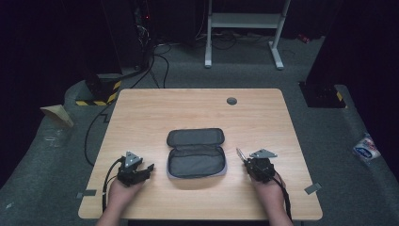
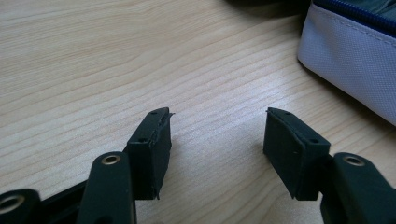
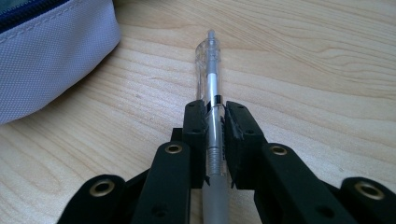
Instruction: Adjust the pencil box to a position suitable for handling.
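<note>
1. Your right gripper [image 3: 215,114] has its jaws clamped on a clear-barrelled pen [image 3: 211,79]; the pads press the barrel from both sides, and the tip end sticks out ahead of them above the wood.
2. In the high view, the pen [image 1: 241,155] points away from you and slightly left, just beside the right edge of the pencil case [image 1: 196,153].
3. Your left gripper [image 2: 217,130] has its jaws spread, with nothing between the pads; bare table [image 2: 93,60] lies under them.
4. The grey case lies unzipped at the table's middle, its lid folded back, between your two hands. Its pale side wall [image 3: 46,56] sits near the held pen, not touching it.
5. Both hands rest near the table's front edge.
</note>
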Demonstrator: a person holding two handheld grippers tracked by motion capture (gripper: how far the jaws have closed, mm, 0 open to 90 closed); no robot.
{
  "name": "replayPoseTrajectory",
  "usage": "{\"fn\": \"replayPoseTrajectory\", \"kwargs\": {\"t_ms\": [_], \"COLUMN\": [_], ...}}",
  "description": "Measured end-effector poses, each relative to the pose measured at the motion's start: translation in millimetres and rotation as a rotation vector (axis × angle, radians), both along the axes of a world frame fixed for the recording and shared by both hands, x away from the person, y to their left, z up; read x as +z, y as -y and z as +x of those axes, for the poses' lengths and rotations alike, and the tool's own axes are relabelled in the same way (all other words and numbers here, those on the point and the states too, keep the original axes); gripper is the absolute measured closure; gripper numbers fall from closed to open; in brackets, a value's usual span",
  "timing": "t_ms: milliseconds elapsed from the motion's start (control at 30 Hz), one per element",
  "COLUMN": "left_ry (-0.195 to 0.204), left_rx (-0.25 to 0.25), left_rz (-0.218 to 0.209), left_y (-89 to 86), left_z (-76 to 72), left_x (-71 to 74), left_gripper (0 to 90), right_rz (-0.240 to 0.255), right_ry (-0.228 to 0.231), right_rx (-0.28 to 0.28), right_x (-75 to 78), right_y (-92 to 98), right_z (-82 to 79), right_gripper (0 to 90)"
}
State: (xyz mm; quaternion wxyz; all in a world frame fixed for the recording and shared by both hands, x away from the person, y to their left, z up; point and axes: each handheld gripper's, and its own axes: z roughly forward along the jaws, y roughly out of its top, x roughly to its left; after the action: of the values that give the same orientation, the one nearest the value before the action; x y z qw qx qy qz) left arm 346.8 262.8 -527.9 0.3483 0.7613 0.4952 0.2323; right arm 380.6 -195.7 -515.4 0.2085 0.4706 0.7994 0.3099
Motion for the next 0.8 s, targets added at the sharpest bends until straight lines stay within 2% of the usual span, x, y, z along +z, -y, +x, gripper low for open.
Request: {"fn": "replayPoseTrajectory", "kwargs": {"t_ms": [133, 400, 800], "left_ry": [-0.002, -0.009, -0.012], "left_rx": [-0.006, 0.011, 0.004], "left_rz": [-0.002, -0.002, 0.0], "left_y": [0.3, 0.7, 1.0], "left_z": [0.2, 0.3, 0.1], "left_x": [-0.2, -0.3, -0.4], "left_gripper": [39.3, 34.3, 31.6], "right_rz": [0.007, 0.029, 0.063], "right_ry": [-0.007, 0.019, 0.062], "right_rx": [-0.006, -0.022, -0.032], "right_x": [0.7, 4.8, 14.6], "right_y": [0.2, 4.9, 12.5], "right_z": [-0.7, -1.8, -5.7], "right_gripper": [78.9, 78.9, 78.9]}}
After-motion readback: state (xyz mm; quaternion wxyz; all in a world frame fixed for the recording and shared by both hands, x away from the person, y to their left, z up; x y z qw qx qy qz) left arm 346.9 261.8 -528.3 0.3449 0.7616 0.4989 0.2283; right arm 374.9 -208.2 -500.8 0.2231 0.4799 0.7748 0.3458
